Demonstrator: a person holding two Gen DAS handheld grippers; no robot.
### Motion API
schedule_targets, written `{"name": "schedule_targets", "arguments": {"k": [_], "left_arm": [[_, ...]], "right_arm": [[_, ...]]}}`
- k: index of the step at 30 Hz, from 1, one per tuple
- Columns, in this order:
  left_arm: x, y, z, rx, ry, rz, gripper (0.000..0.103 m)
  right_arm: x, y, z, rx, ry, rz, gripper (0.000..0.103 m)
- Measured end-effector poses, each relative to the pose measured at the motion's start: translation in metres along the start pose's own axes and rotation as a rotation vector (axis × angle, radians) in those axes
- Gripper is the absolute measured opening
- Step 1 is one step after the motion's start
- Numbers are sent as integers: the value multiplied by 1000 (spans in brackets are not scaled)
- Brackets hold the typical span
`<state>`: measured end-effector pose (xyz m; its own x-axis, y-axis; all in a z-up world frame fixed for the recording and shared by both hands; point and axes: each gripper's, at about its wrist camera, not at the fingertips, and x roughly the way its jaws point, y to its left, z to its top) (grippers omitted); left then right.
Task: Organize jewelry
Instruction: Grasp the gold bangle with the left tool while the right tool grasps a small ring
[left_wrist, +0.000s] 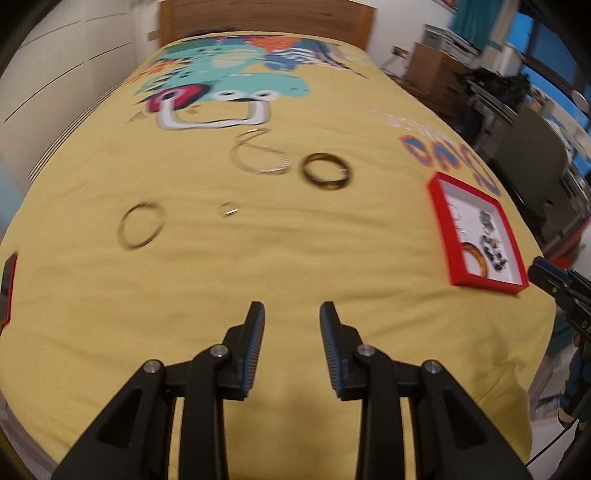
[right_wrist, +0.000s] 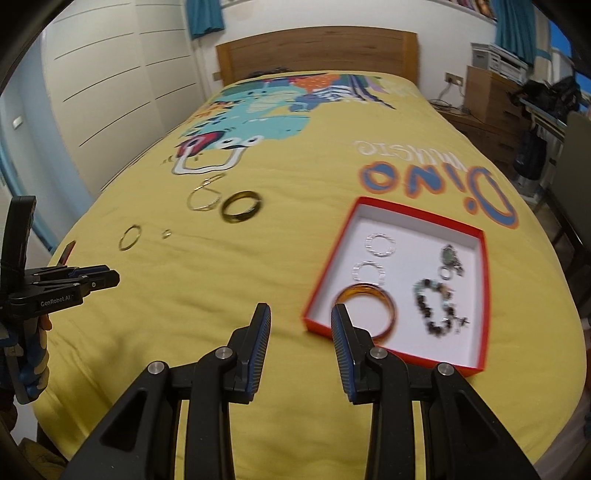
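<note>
A red box (right_wrist: 484, 288) with a white inside lies on the yellow bedspread and holds an amber bangle (right_wrist: 369, 314), two silver rings, a bead bracelet (right_wrist: 436, 306) and small pieces. It also shows in the left wrist view (left_wrist: 439, 221). Loose on the spread lie a dark gold bangle (left_wrist: 325, 172), a thin silver hoop (left_wrist: 258, 155), a thin gold bangle (left_wrist: 141, 224) and a small ring (left_wrist: 228, 210). My left gripper (left_wrist: 291, 314) is open and empty, short of them. My right gripper (right_wrist: 301, 315) is open and empty at the box's near left corner.
A red-edged dark object (left_wrist: 7, 291) lies at the bed's left edge. A wooden headboard (right_wrist: 317, 51) stands at the far end. White wardrobes (right_wrist: 92, 92) line the left side, and drawers and clutter (right_wrist: 517, 99) stand on the right.
</note>
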<state>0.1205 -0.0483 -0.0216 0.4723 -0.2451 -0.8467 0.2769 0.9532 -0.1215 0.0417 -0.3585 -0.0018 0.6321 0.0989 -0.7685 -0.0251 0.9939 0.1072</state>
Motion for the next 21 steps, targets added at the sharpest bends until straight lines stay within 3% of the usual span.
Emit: {"name": "schedule_targets", "arguments": {"k": [11, 21], "left_arm": [[-10, 86, -17, -148, -14, 61, 31], [19, 152, -9, -262, 8, 85, 31]], "right_arm": [[22, 57, 12, -63, 18, 55, 34], [82, 107, 37, -135, 65, 129, 34]]}}
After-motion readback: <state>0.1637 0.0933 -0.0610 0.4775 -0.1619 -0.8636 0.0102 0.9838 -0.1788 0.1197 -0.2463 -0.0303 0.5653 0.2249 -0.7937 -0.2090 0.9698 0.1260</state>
